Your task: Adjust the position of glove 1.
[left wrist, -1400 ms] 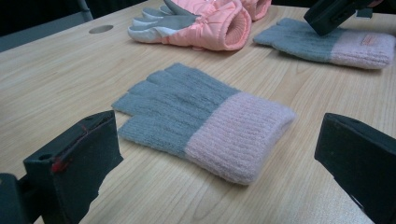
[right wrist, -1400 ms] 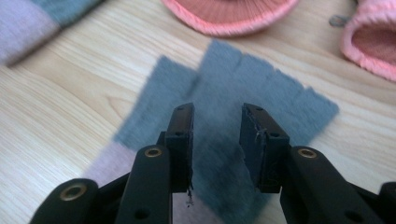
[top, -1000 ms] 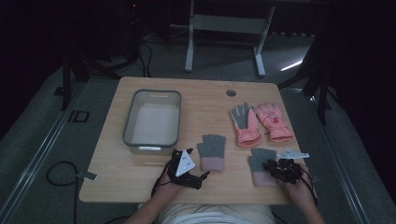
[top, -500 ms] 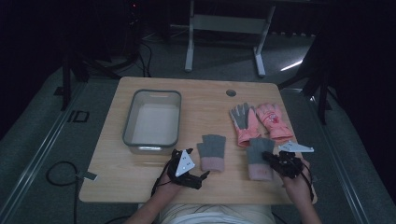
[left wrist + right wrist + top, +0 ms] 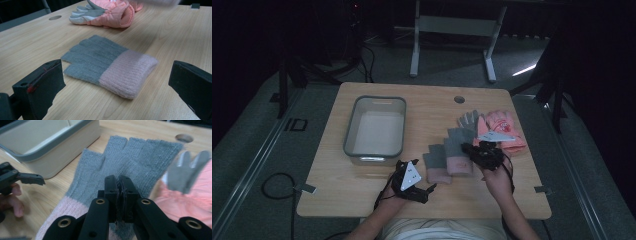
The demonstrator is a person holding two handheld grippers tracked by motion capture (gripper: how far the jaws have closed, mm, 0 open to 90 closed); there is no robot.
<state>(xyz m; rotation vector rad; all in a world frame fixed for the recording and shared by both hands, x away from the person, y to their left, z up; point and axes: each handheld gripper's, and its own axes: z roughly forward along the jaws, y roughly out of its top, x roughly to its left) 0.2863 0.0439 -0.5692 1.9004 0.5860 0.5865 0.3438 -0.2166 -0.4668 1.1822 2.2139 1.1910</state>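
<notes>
The right gripper, jaws pinched tight on a grey-and-pink knit glove, holds it near the table's middle, fingers pointing to the far edge, cuff toward the near edge. Its mate lies alongside, parallel, before the left gripper's wide-open, empty jaws.

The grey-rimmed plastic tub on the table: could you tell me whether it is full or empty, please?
Empty. The grey-rimmed plastic tub shows a bare pale floor in the high view, and both grey-and-pink knitted gloves lie outside it on the wooden table.
</notes>
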